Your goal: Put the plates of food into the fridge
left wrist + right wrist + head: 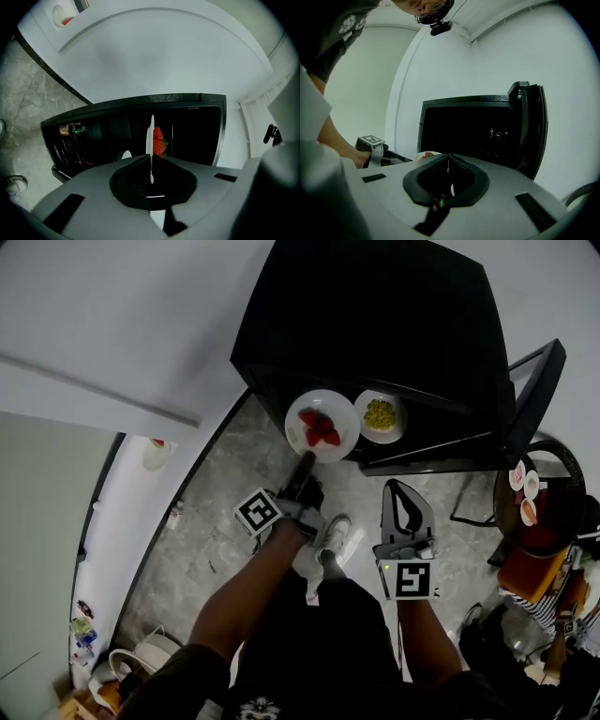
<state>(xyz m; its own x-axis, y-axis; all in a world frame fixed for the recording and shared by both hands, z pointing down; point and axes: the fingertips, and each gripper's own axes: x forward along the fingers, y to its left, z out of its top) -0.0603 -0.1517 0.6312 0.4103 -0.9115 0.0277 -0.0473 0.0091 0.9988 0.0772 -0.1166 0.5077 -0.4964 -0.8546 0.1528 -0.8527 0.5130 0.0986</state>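
Strawberries' [319, 428] turn: our left tool [305, 465] pinches the plate [298, 407] rim at the fridge [375, 324] mouth, beside the corn plate [380, 416]; right tool [401, 491] closed, empty. Next we slide it in level.

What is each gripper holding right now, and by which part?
The left gripper is shut on the near rim of the plate of strawberries; the right gripper is shut and holds nothing.

Grey stone floor [202, 521] meets a white wall [112, 315]. At right, a dark round table [558, 507] carries three small dishes [528, 512]. Small coloured items [82, 632] sit at lower left.
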